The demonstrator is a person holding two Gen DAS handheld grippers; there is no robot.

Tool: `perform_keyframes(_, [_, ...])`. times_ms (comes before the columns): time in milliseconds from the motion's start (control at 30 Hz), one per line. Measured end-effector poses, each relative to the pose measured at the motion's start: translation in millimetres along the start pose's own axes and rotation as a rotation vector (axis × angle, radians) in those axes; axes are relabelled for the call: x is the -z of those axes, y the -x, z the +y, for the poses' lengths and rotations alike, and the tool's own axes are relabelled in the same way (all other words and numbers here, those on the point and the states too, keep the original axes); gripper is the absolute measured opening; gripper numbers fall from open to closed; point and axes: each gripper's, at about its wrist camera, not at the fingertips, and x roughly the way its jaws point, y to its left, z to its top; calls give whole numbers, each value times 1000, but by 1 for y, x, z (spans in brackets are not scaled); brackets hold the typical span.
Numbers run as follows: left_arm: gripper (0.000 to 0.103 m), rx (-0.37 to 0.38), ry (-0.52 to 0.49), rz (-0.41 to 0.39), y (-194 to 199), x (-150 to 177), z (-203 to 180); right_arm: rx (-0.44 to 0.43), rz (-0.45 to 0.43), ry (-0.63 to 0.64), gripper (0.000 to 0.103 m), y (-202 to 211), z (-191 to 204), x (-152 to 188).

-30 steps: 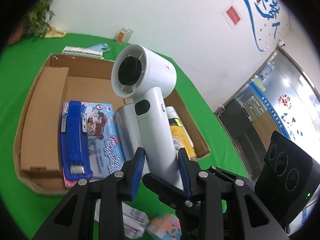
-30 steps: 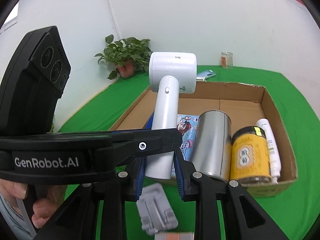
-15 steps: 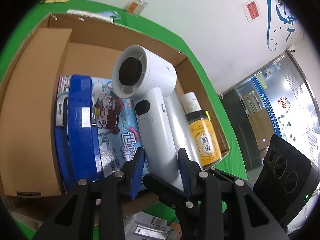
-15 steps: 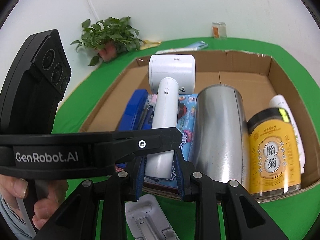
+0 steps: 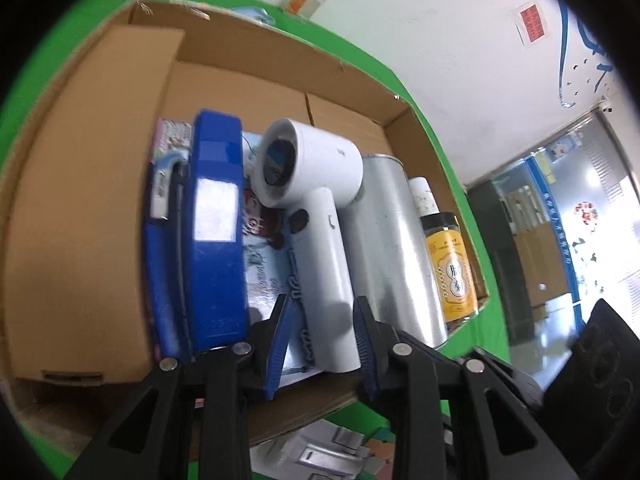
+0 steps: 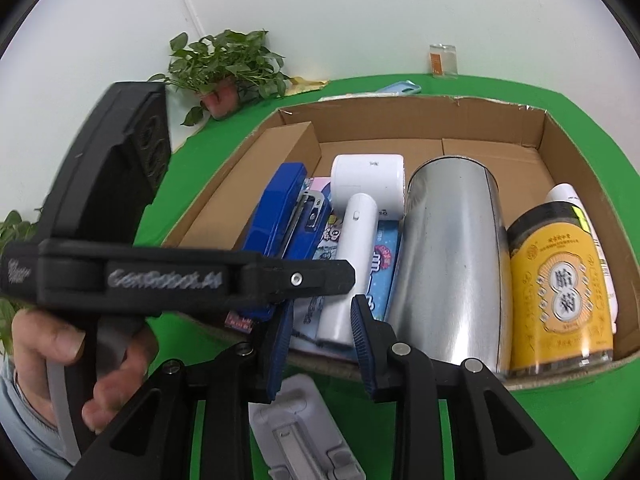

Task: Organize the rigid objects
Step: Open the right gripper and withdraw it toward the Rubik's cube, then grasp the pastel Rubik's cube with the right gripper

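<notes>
Hair dryer: we see the white hair dryer (image 5: pixel 316 184) lying in the cardboard box (image 5: pixel 280 48), on a picture booklet (image 5: pixel 264 280), head toward the far wall and handle toward us.
Neighbours: a blue stapler (image 5: pixel 216 220) lies just beside it on one side and a steel can (image 5: pixel 392 248) on its side touches it on the other. Past the can lie a yellow-labelled jar (image 5: pixel 452 276) and a white bottle (image 5: pixel 424 196).
Left gripper: the left gripper (image 5: pixel 322 308) straddles the lower handle and its jaws have just been closing. One pad lies against the handle and a sliver of booklet shows beside the other. We cannot tell whether it grips.
Right gripper: the right gripper (image 6: pixel 322 308) has the same handle end between its jaws, which have just been opening. We see a gap beside the handle, so the pads stand apart from it.
Left hand: a hand (image 6: pixel 60 356) holds the left gripper's grip, and that gripper's body crosses in front of the stapler.
Table: the box sits on a green table (image 6: pixel 560 420). A grey plastic stand (image 6: pixel 296 432) lies on the table just outside the near wall.
</notes>
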Motion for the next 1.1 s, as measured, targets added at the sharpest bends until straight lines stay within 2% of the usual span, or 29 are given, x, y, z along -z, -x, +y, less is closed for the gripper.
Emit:
perform_keyframes(67, [31,-81,-62,-85,15,7,-10,0,-49,22,32,20,5,10])
perform_keyframes(100, [31,-146,-119,-150,27,13,-19,12,-71,39,46,27,7,13])
perform_keyframes(133, [40,-207,-175,-213,38,20,-28,41,-114,64,59,37,9,20])
perform_keyframes(167, [66,-282,-230,-289,49,30,-38,66,-157,80,88,44,9,23])
perform_keyframes(200, [85,-355,-264,-368,61,40,-45,100,-203,97,103,53,9,30])
perform_keyframes(233, [102,-413,-284,-449,70,51,-51,125,-231,109,102,58,10,36])
perform_keyframes(267, [102,-452,-294,-531,80,64,-55,152,-245,120,102,64,9,42])
perform_keyframes(300, [102,-475,-290,-563,86,73,-57,157,-242,117,102,66,8,45])
perform_keyframes(467, [102,-474,-219,-506,89,99,-56,128,-221,109,102,79,-3,62])
perform_keyframes(633, [102,-517,-202,-459,85,135,-55,37,-181,139,102,94,-9,91])
perform_keyframes(767, [102,-458,-143,-388,72,169,-52,5,-78,133,102,90,-21,126])
perform_keyframes(867, [102,-429,-99,-357,65,187,-51,23,-19,113,101,85,-32,151])
perform_keyframes(1000, [102,-398,-83,-335,61,204,-58,31,20,70,96,76,-38,162])
perform_keyframes(1100, [102,-391,-74,-332,66,209,-63,4,45,58,93,68,-36,165])
